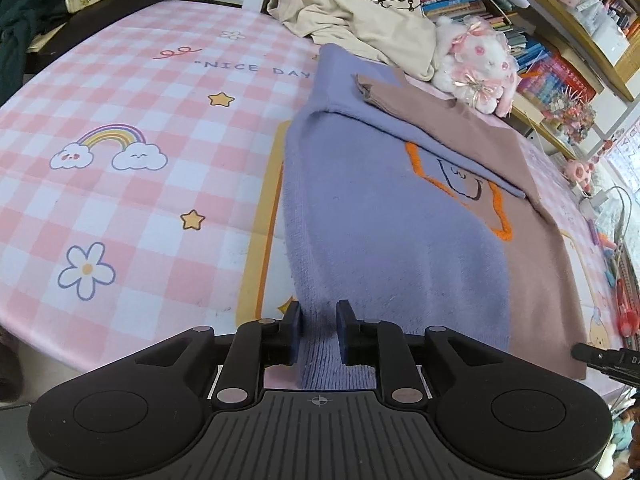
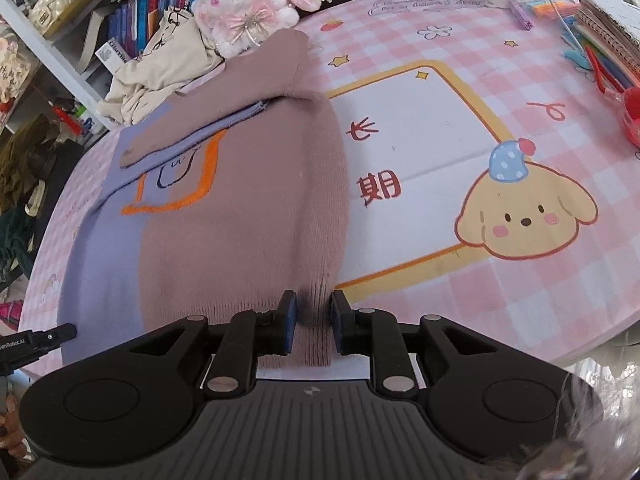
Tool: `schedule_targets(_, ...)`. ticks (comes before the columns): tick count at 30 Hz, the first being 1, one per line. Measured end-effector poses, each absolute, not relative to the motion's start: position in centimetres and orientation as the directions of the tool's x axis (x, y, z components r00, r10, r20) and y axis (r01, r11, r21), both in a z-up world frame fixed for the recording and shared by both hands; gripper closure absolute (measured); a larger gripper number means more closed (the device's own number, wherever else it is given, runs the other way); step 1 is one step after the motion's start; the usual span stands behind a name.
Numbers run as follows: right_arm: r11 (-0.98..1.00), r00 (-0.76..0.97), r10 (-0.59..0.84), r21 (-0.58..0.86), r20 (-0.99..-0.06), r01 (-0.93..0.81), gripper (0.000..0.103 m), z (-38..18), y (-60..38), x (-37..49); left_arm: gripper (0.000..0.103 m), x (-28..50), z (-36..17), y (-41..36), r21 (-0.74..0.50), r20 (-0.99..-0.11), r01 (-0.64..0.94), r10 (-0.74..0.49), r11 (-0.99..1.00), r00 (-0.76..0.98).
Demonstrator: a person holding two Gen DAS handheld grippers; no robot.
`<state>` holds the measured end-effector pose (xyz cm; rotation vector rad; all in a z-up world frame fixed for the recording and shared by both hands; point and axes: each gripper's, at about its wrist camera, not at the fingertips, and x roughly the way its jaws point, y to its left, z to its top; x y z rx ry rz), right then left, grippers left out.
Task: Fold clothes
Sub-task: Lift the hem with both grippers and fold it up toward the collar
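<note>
1. Slightly parted left gripper (image 1: 319, 330) and right gripper (image 2: 313, 322), pads straddling the sweater's ribbed hem without pressing.
2. Lilac-and-mauve sweater (image 1: 400, 216) flat on checked tablecloth (image 1: 140, 120), long axis running away from both grippers, sleeves folded across.

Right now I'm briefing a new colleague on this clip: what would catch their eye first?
The purple-and-brown sweater, sleeves folded in, lies across the pink checked tablecloth. The left gripper and right gripper each straddle a hem corner, jaws slightly apart. A white plush bunny sits behind, by the bookshelf.
</note>
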<state>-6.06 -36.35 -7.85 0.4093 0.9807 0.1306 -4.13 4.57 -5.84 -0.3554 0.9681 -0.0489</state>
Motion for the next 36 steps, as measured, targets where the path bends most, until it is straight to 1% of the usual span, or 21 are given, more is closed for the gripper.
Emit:
schedule_targets(1, 0.918, 0.559, 0.287, 0.389, -0.778, 0.070, 0.093, -7.7, -36.2, -5.9, 0.089, -4.0, -5.8, 4.5, -0.316, -0.799, -0.113, -0.199, 0.942, 0.568)
schedule_targets(2, 0.923, 0.572, 0.285, 0.382, -0.769, 0.053, 0.093, -7.3, -35.8, -6.0, 0.097, -3.8, -5.5, 4.3, -0.307, -0.799, -0.107, -0.195, 0.946, 0.569)
schedule_targets(4, 0.929, 0.602, 0.287, 0.369, -0.745, 0.013, 0.093, -6.4, -35.2, -6.1, 0.097, -3.8, -4.7, 3.8, -0.294, -0.788, -0.080, -0.194, 0.952, 0.584)
schedule_targets(6, 0.922, 0.630, 0.336, 0.382, -0.700, -0.066, 0.093, -5.2, -34.3, -6.4, 0.097, -4.0, -3.6, 3.2, -0.290, -0.763, -0.035, -0.208, 0.956, 0.612)
schedule_targets(7, 0.919, 0.624, 0.351, 0.383, -0.698, -0.089, 0.093, -4.9, -33.9, -6.4, 0.096, -3.9, -3.4, 3.0, -0.285, -0.764, -0.022, -0.214, 0.958, 0.609)
schedule_targets(9, 0.929, 0.593, 0.337, 0.362, -0.731, -0.082, 0.092, -5.1, -33.5, -5.7, 0.096, -3.5, -3.4, 2.7, -0.269, -0.780, -0.010, -0.212, 0.963, 0.589)
schedule_targets(10, 0.932, 0.573, 0.327, 0.355, -0.751, -0.065, 0.087, -5.4, -33.5, -5.3, 0.094, -3.4, -3.6, 2.8, -0.263, -0.790, -0.013, -0.207, 0.965, 0.577)
schedule_targets(13, 0.925, 0.535, 0.325, 0.380, -0.780, -0.007, 0.080, -6.5, -34.1, -4.9, 0.086, -3.4, -4.4, 3.6, -0.295, -0.811, -0.040, -0.227, 0.955, 0.540)
schedule_targets(14, 0.919, 0.525, 0.329, 0.393, -0.785, 0.012, 0.080, -6.8, -34.3, -4.8, 0.082, -3.4, -4.7, 4.0, -0.314, -0.814, -0.053, -0.239, 0.948, 0.530)
schedule_targets(15, 0.913, 0.516, 0.333, 0.406, -0.789, 0.031, 0.079, -7.2, -34.5, -4.7, 0.081, -3.5, -4.9, 4.4, -0.333, -0.814, -0.068, -0.251, 0.940, 0.524)
schedule_targets(21, 0.877, 0.508, 0.368, 0.473, -0.779, 0.089, 0.080, -8.0, -35.4, -4.5, 0.082, -3.5, -6.0, 5.8, -0.432, -0.794, -0.130, -0.308, 0.892, 0.524)
schedule_targets(23, 0.874, 0.506, 0.370, 0.477, -0.779, 0.094, 0.080, -8.0, -35.5, -4.5, 0.082, -3.4, -6.3, 6.1, -0.457, -0.785, -0.141, -0.323, 0.878, 0.528)
schedule_targets(24, 0.874, 0.505, 0.370, 0.477, -0.780, 0.096, 0.085, -8.0, -35.6, -4.5, 0.084, -3.4, -6.3, 6.2, -0.464, -0.783, -0.144, -0.328, 0.874, 0.529)
schedule_targets(25, 0.874, 0.503, 0.371, 0.477, -0.781, 0.096, 0.090, -8.1, -35.6, -4.6, 0.086, -3.3, -6.3, 6.2, -0.469, -0.781, -0.146, -0.332, 0.871, 0.530)
schedule_targets(26, 0.874, 0.500, 0.373, 0.477, -0.782, 0.094, 0.090, -8.1, -35.6, -4.6, 0.088, -3.3, -6.3, 6.3, -0.471, -0.780, -0.146, -0.333, 0.870, 0.530)
schedule_targets(28, 0.873, 0.495, 0.376, 0.479, -0.783, 0.094, 0.093, -8.1, -35.7, -4.7, 0.097, -3.2, -6.5, 6.2, -0.461, -0.786, -0.149, -0.325, 0.875, 0.525)
schedule_targets(36, 0.826, 0.500, 0.423, 0.548, -0.756, 0.130, 0.094, -7.8, -37.6, -5.6, 0.099, -4.2, -6.1, 7.2, -0.519, -0.761, -0.175, -0.359, 0.836, 0.540)
